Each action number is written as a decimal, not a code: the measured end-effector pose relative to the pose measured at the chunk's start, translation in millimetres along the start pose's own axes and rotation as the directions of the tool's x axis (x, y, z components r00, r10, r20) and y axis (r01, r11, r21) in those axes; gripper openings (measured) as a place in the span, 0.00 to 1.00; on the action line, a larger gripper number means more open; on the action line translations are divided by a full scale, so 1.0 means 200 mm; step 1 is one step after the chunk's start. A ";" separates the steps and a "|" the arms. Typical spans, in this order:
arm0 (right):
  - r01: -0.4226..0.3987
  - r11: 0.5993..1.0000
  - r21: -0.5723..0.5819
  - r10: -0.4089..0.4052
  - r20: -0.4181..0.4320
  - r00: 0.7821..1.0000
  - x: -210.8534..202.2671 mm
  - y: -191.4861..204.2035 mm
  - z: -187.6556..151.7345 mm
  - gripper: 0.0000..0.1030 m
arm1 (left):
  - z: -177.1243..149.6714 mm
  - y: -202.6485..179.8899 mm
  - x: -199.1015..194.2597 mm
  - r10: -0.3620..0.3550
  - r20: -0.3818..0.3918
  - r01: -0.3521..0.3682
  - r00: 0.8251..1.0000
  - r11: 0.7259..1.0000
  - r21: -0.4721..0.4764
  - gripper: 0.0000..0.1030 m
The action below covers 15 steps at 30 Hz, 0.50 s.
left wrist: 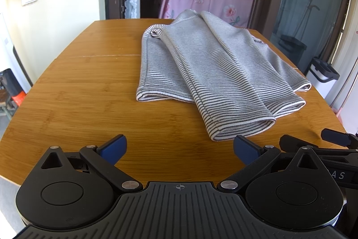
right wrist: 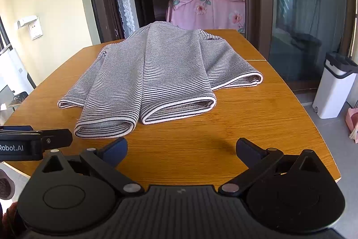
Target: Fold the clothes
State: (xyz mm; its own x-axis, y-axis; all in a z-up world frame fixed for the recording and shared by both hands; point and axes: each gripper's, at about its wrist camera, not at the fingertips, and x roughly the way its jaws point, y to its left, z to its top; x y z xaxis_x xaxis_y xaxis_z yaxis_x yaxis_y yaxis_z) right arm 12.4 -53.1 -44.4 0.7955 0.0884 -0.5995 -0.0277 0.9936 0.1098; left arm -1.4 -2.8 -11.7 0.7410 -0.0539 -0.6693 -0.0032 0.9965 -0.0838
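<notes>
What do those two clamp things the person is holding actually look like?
Both are matte black plastic. The left gripper has blue fingertips, round side housings, silver pivot screws and a ribbed centre with a crosshair mark. The right gripper matches. White lettering reading "Robot.AI" shows on the left one's side.

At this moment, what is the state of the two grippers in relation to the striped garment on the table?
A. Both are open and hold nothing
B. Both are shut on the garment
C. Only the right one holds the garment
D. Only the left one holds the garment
A: the left gripper and the right gripper both show fingers spread wide over bare table, short of the striped garment, which lies untouched.
</notes>
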 end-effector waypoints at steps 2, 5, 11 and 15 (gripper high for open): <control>0.000 1.000 -0.002 0.000 0.001 1.000 0.00 0.00 0.00 1.00 | 0.00 0.00 0.00 0.000 0.002 0.000 1.000 1.000 0.001 1.00; 0.002 1.000 -0.008 -0.002 0.004 1.000 -0.01 0.00 0.01 1.00 | 0.01 0.00 0.00 -0.002 0.003 0.002 1.000 1.000 0.002 1.00; 0.016 1.000 -0.026 -0.016 0.015 1.000 0.01 -0.01 0.05 1.00 | 0.03 0.02 0.03 0.000 -0.005 0.000 1.000 1.000 -0.007 1.00; 0.022 0.998 -0.056 -0.020 0.029 0.999 0.06 -0.01 0.14 1.00 | 0.09 0.02 0.06 -0.012 0.000 0.012 1.000 1.000 0.003 1.00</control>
State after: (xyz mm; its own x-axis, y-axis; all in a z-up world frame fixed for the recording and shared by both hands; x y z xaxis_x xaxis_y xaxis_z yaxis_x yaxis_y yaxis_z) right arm 39.2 -56.2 -29.5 0.8129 0.0662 -0.5786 -0.0441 0.9977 0.0522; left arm 19.7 2.4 -6.9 0.7408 -0.0656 -0.6685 0.0072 0.9959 -0.0897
